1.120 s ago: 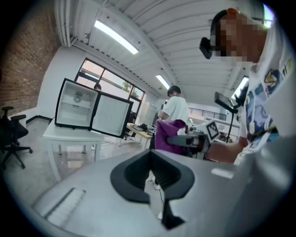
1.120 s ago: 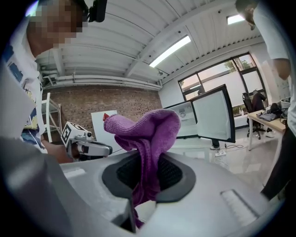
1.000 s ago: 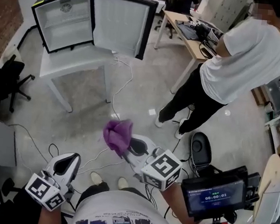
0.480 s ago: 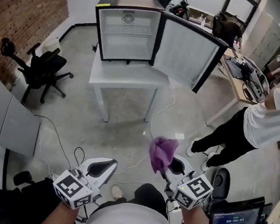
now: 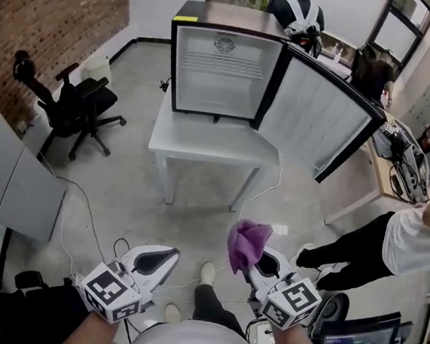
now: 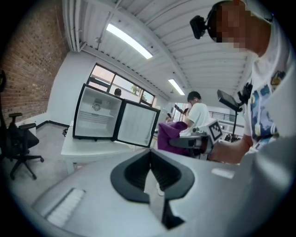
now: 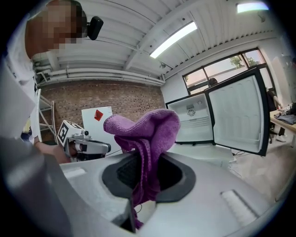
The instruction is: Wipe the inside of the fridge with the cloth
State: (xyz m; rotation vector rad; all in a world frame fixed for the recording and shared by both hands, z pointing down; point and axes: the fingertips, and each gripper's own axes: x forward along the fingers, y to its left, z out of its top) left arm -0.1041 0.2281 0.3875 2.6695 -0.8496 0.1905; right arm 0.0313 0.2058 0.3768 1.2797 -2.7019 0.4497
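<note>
A small black fridge (image 5: 222,62) stands open on a white table (image 5: 207,140), its door (image 5: 321,132) swung out to the right; the inside is white with a wire shelf. The fridge also shows in the left gripper view (image 6: 95,118) and the right gripper view (image 7: 192,120). My right gripper (image 5: 256,258) is shut on a purple cloth (image 5: 246,242), which bunches above the jaws (image 7: 148,132). My left gripper (image 5: 163,255) is shut with nothing in it. Both grippers are held low, well short of the table.
A black office chair (image 5: 74,105) stands left of the table by a brick wall. A person in a white shirt (image 5: 413,239) stands at the right. Cables (image 5: 84,200) lie on the floor. More people sit at desks (image 5: 398,159) behind.
The view has swung left and toward the fridge, which now sits centred ahead. Both grippers stay low, the right one still holding the cloth.
</note>
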